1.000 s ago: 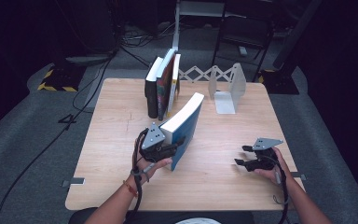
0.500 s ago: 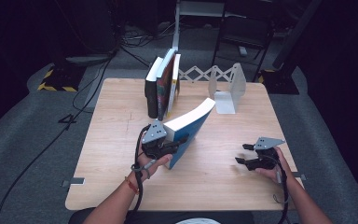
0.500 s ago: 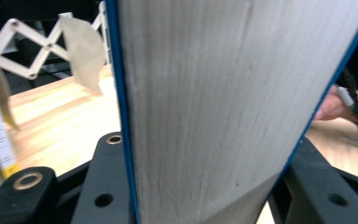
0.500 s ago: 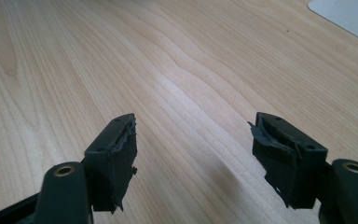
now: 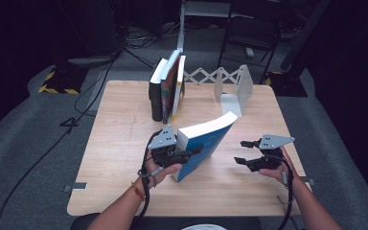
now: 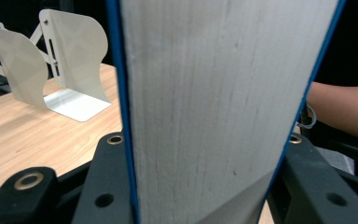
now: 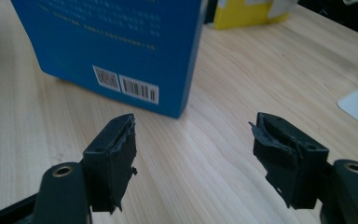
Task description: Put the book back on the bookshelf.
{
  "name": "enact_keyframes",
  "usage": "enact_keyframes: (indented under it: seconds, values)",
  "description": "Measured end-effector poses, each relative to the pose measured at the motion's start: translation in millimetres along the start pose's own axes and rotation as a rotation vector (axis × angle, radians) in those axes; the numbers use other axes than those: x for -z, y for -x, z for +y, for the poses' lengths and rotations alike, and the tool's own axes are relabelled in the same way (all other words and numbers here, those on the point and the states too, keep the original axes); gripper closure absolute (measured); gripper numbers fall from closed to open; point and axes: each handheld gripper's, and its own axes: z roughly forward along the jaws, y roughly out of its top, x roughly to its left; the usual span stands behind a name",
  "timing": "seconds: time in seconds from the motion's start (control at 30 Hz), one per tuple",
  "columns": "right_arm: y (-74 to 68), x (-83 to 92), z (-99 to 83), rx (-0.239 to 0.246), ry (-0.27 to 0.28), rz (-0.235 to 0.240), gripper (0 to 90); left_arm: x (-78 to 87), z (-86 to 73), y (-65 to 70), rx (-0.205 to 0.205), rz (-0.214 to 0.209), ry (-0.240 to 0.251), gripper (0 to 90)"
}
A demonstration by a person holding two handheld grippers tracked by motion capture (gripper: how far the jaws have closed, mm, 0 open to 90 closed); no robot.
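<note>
A thick blue book (image 5: 206, 143) stands tilted on the wooden table (image 5: 120, 124), its lower corner on the wood and its white page edge facing up and left. My left gripper (image 5: 191, 154) is shut on its near end. In the left gripper view the page block (image 6: 214, 102) sits tight between both jaws, which have just been closing on it. My right gripper (image 5: 240, 152) hovers open to the right of the book, nothing between its fingers. The right gripper view has the book's blue back cover (image 7: 116, 42) with a barcode ahead of the right gripper (image 7: 193, 126).
Three books (image 5: 167, 88) stand upright at the back centre of the table. To their right are a white expanding rack (image 5: 201, 75) and white metal bookends (image 5: 235, 88), also (image 6: 74, 65). A person's forearm (image 6: 340, 107) shows behind the held book.
The blue book's far end has swung right and down, so it leans lower. The right gripper has risen slightly. The left hand stays in place.
</note>
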Motion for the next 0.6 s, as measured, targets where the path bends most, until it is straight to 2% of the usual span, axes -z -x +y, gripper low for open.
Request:
enact_keyframes:
  seconds: [0.2,0.3,0.4,0.53,0.6]
  values:
    - [-1.2,-14.9,25.9,0.023,0.034,0.049,29.7,9.9,-3.1,-6.4,-0.019,-0.008,-0.034,58.9]
    - [1.4,-31.5,37.3,0.033,0.044,0.086,28.7,17.2,-4.9,-12.8,-0.03,-0.007,-0.063,59.1]
    - [2.4,-38.5,41.7,0.035,0.053,0.102,28.5,19.5,-5.9,-13.8,-0.031,0.0,-0.065,59.0]
    - [3.7,-52.7,46.9,0.039,0.053,0.134,28.0,19.4,-4.2,-11.8,-0.068,-0.008,-0.085,59.0]
    - [3.5,-54.8,46.9,0.041,0.052,0.137,27.7,19.5,-4.2,-12.0,-0.069,-0.011,-0.085,58.9]
